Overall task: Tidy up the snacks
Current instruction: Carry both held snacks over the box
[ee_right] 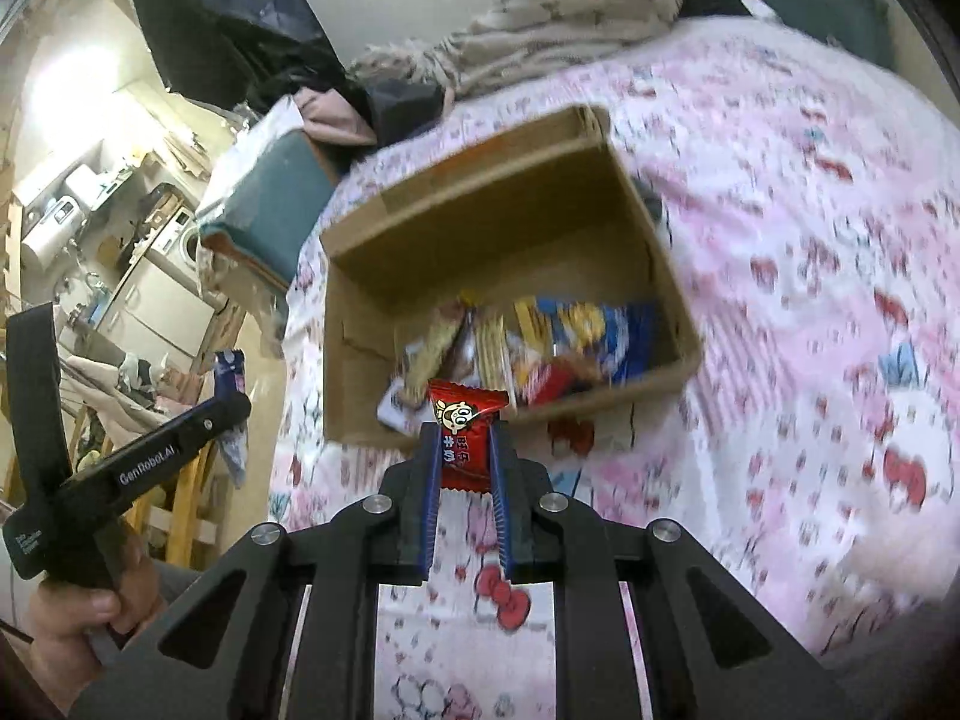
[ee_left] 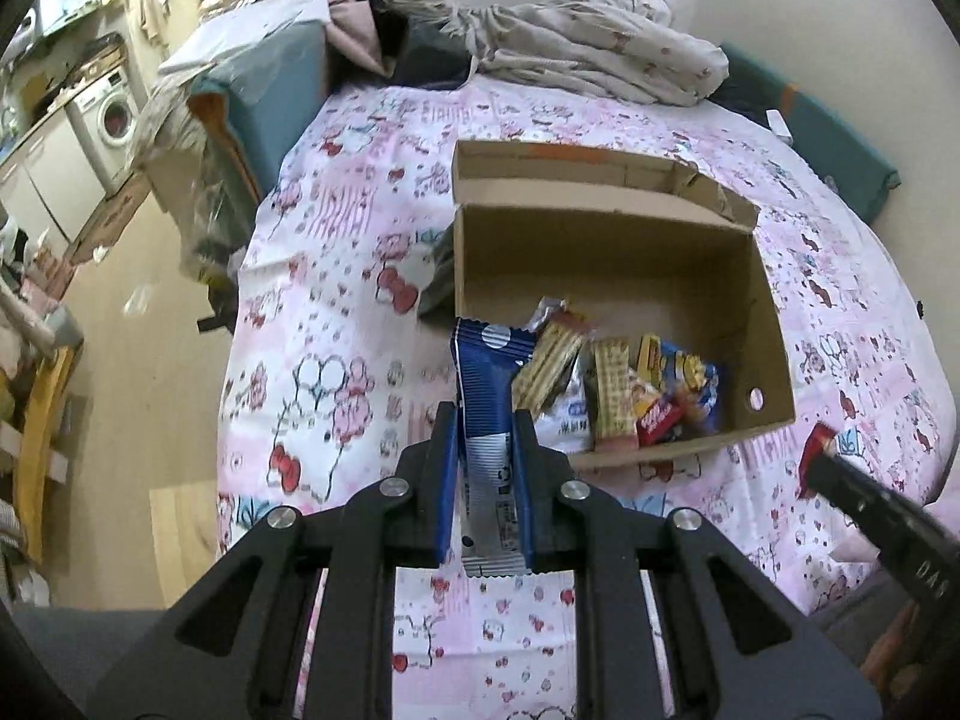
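— So, what have the two tongs got hold of?

— Left gripper [ee_left: 485, 420] is clamped on a blue snack packet [ee_left: 489, 384], its jaws pinched tight on the wrapper, which sticks out past the tips and back between the fingers. Right gripper [ee_right: 467, 435] is clamped on a small red candy packet [ee_right: 465, 426] with a cartoon face on it.

— And the box?

— Just ahead of both sets of tips, down on the pink patterned bedspread [ee_left: 336, 276]. It is an open cardboard box [ee_left: 606, 252], and the other snacks [ee_left: 624, 396] lie heaped against the wall nearest the tongs; the far half of its floor is bare card.

— Are the held packets touching the box?

— Both look lifted clear of it, though the right-hand view is smeared, so I would not swear to that one.

— Where are the tongs to each other?

— Side by side, apart. From the right one, the left gripper [ee_right: 231, 405] shows off to its left, a hand [ee_right: 78, 630] on its handle. Beyond the box lies a rumpled quilt [ee_left: 600, 42]
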